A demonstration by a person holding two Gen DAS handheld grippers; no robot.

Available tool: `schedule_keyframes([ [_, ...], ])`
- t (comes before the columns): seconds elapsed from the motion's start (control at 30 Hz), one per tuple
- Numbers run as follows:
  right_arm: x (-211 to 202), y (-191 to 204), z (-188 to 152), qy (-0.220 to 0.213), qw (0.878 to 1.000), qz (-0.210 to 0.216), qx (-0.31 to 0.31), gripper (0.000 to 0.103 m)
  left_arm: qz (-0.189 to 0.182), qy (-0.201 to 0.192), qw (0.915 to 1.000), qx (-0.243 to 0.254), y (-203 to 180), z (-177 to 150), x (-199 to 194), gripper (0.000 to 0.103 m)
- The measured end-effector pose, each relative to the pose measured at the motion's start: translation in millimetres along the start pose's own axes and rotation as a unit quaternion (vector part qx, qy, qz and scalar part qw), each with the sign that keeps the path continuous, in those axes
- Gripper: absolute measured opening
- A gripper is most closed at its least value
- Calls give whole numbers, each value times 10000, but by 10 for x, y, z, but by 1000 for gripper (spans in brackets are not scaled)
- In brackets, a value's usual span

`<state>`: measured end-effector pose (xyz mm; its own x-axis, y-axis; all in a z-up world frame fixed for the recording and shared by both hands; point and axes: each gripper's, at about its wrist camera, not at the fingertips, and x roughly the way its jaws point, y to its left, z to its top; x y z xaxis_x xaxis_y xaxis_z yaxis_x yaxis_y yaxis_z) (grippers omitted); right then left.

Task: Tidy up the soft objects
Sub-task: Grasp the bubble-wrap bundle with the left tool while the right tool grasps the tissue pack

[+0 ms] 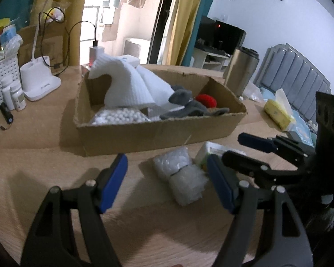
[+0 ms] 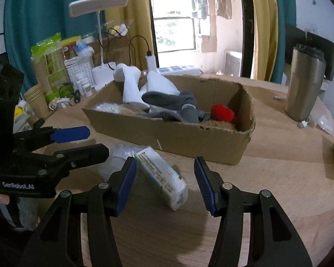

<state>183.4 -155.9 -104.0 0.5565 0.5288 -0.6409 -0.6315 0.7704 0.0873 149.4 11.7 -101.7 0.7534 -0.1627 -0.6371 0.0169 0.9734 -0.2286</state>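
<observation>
Both jaws of the left hand-held gripper stand apart over a clear bubble-wrap bundle on the wooden counter; the right hand-held gripper gapes likewise, empty, above a white printed tissue pack. Beyond sits a brown cardboard box holding white towels, grey socks and a red knitted ball.

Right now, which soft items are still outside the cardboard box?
Two: the clear bubble-wrap bundle and the white tissue pack, both on the table in front of the cardboard box. The white towel, grey socks and red knit piece sit inside.
</observation>
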Motion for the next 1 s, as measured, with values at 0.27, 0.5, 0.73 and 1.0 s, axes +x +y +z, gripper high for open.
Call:
schedule_keyframes([
  [0.27, 101, -10, -70, 231, 9997, -47, 6, 50, -7, 148, 9998, 129, -80, -8, 92, 75],
  [0.5, -18, -118, -127, 88, 9998, -161, 115, 36, 49, 366, 9990, 238, -166, -10, 232, 75],
  [0.73, -180, -373, -187, -73, 9986, -266, 442, 36, 304, 600, 9969, 419, -254, -27, 410, 75],
  [1.0, -184, -423, -205, -163, 9982, -228, 522, 36, 251, 626, 9952, 709, -347, -41, 474, 56],
])
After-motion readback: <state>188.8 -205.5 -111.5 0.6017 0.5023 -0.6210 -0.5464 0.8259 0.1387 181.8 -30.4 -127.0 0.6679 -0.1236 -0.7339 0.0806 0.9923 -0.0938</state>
